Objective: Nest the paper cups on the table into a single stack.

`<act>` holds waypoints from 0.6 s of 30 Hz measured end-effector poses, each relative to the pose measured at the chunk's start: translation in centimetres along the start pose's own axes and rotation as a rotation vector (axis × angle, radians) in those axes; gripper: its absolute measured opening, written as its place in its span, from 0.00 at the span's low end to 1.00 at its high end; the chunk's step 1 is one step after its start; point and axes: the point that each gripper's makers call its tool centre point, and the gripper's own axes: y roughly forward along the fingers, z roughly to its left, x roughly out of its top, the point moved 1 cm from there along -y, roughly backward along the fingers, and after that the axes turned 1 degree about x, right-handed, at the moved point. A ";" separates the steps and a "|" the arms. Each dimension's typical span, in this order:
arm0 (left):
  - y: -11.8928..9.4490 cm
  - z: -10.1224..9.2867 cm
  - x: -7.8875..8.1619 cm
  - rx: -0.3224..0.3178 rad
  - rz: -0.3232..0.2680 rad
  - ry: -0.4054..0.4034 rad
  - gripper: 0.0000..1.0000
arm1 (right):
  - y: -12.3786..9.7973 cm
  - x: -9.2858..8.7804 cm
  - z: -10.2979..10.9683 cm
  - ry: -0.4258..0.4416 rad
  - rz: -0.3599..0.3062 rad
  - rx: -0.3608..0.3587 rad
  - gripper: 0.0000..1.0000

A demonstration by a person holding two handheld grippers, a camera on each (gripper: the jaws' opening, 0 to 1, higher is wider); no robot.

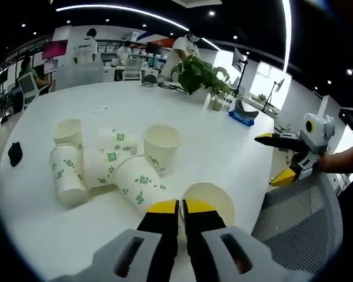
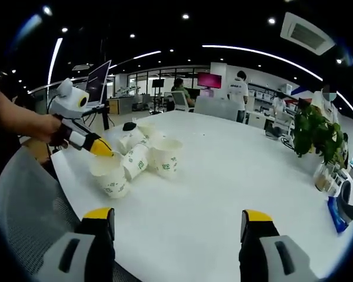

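We see left gripper [image 1: 180, 207] at near table [image 1: 223, 141] edge, fingers pressed together on rim of upright cup [image 1: 215, 198]. Just beyond that cup, cluster of paper cups [image 1: 106, 161]: several lying on sides, one standing [image 1: 161, 144]. Right gripper [image 2: 179, 220] clear of cups, fingers spread wide, holding nothing. Potted plant [image 1: 195, 73] at table's far edge.

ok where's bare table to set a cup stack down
Bare table lies between the cup cluster and the potted plant, ahead of the open right gripper. It is crowded around the cups by the left gripper.
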 end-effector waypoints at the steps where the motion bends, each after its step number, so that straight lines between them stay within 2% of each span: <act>1: 0.0 0.2 0.0 0.003 -0.003 0.000 0.01 | 0.0 0.0 0.0 -0.001 0.001 0.001 0.90; 18: -0.4 1.5 1.7 0.044 -0.053 0.042 0.12 | 0.0 0.1 0.1 0.000 -0.003 -0.002 0.90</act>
